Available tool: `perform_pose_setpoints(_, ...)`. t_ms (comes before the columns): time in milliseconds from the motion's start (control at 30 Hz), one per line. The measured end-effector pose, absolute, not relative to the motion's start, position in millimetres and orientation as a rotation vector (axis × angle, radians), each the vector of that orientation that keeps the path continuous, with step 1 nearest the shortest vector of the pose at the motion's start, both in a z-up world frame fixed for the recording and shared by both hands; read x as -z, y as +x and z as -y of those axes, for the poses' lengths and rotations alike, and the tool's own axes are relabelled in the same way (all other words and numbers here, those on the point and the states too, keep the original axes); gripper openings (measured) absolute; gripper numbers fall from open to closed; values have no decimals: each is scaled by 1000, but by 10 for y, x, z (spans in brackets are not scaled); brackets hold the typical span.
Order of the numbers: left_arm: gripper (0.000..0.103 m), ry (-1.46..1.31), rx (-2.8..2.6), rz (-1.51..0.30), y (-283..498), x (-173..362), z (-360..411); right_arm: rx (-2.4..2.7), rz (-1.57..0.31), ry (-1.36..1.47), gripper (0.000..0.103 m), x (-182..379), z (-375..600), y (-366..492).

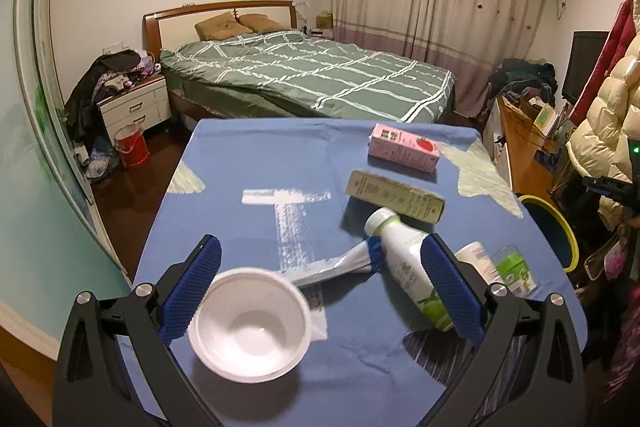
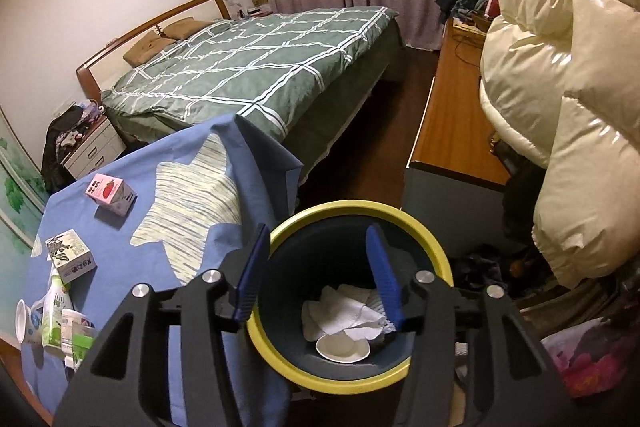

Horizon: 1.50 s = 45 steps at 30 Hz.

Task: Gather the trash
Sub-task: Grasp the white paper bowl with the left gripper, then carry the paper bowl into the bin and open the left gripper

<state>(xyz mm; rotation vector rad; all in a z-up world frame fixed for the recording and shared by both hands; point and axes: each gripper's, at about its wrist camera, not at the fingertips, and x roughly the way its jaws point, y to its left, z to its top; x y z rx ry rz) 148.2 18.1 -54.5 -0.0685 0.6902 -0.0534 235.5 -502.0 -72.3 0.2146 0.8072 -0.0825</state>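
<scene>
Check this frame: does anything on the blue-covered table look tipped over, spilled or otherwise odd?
Mostly tipped packaging. The white-and-green bottle lies on its side, its neck toward the olive carton, which also lies flat, as does the pink carton. A flattened tube lies beside the upright white cup. No spill shows.

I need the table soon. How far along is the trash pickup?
Done: crumpled paper and a small white dish lie in the bin; the right tongs hang open and empty above it. In hand: nothing; the left tongs stand open around the white cup. Left: bottle, pink carton, green box.
</scene>
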Motion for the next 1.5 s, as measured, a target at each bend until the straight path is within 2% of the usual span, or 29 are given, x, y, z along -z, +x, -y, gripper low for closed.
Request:
perform_pose_setpoints(467, 98, -132, 18, -886, 1149, 1280, -589, -4, -799, 184, 50, 670, 4601, 2391)
perform_pose_setpoints(767, 98, -92, 15, -897, 1358, 1602, -654, -46, -803, 158, 50, 642, 4334, 2413)
perform_pose_setpoints(967, 98, -66, 18, -865, 1570, 1604, -619, -52, -811, 162, 50, 653, 4308, 2415)
perform_pose_setpoints(1000, 96, -58, 20, -860, 1598, 1608, -610, -53, -812, 162, 50, 661, 4302, 2413)
perform_pose_setpoints(1067, 85, -50, 31, -852, 1639, 1591, -601, -54, -816, 164, 50, 680, 4298, 2417)
perform_pose_setpoints(1267, 85, 11, 52, -810, 1610, 1493, -509, -62, -820, 176, 50, 718, 4320, 2391)
perform_pose_setpoints(1500, 85, 36, 153, -765, 1415, 1062, -257, -61, -787, 186, 50, 690, 4403, 2234)
